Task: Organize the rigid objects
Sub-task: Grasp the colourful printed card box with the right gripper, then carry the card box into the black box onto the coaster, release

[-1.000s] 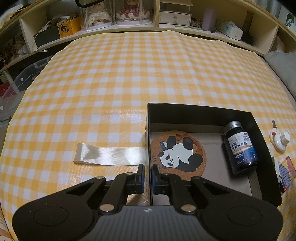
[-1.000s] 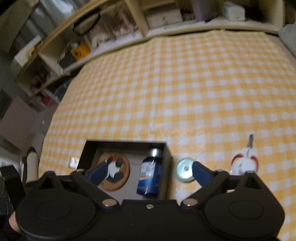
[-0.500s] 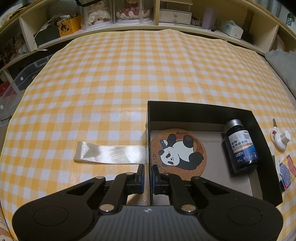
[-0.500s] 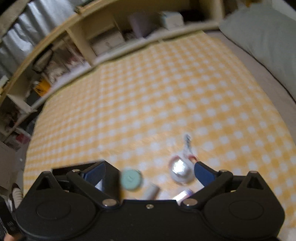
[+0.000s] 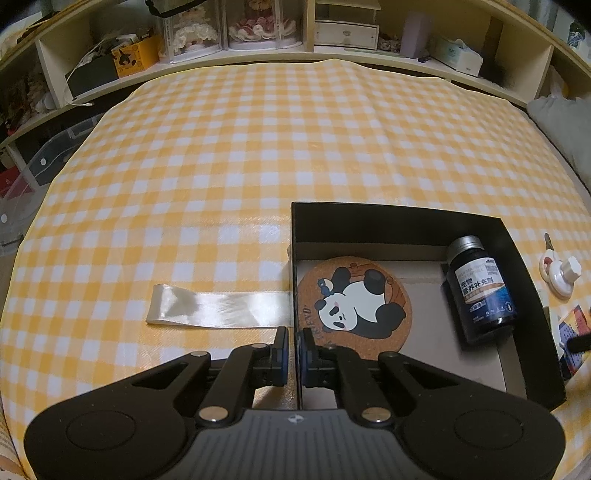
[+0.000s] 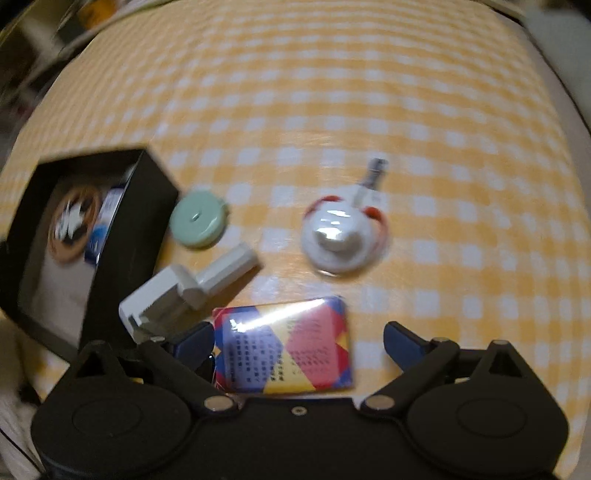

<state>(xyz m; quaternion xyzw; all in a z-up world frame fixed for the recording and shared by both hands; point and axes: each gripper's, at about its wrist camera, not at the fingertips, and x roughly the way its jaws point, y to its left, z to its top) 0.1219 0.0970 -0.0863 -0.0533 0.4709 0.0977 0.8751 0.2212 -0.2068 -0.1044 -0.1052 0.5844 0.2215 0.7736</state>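
A black box (image 5: 399, 218) sits on the yellow checked cloth and holds a panda coaster (image 5: 354, 306) and a dark blue bottle (image 5: 480, 291). My left gripper (image 5: 292, 347) is shut on the box's left wall. My right gripper (image 6: 299, 339) is open and empty, its jaws on either side of a colourful flat packet (image 6: 284, 350). Beyond it lie a white adapter (image 6: 192, 291), a green round disc (image 6: 197, 223) and a white suction knob with a key (image 6: 341, 232). The box also shows at the left of the right wrist view (image 6: 122, 236).
A cream satin ribbon (image 5: 218, 306) lies flat left of the box. Shelves with boxes and ornaments (image 5: 258, 33) run along the far edge. A grey cushion (image 5: 565, 122) lies at the right.
My right gripper has swung right from the box and come down over the loose items, now astride the colourful packet. The left gripper has stayed on the box wall.
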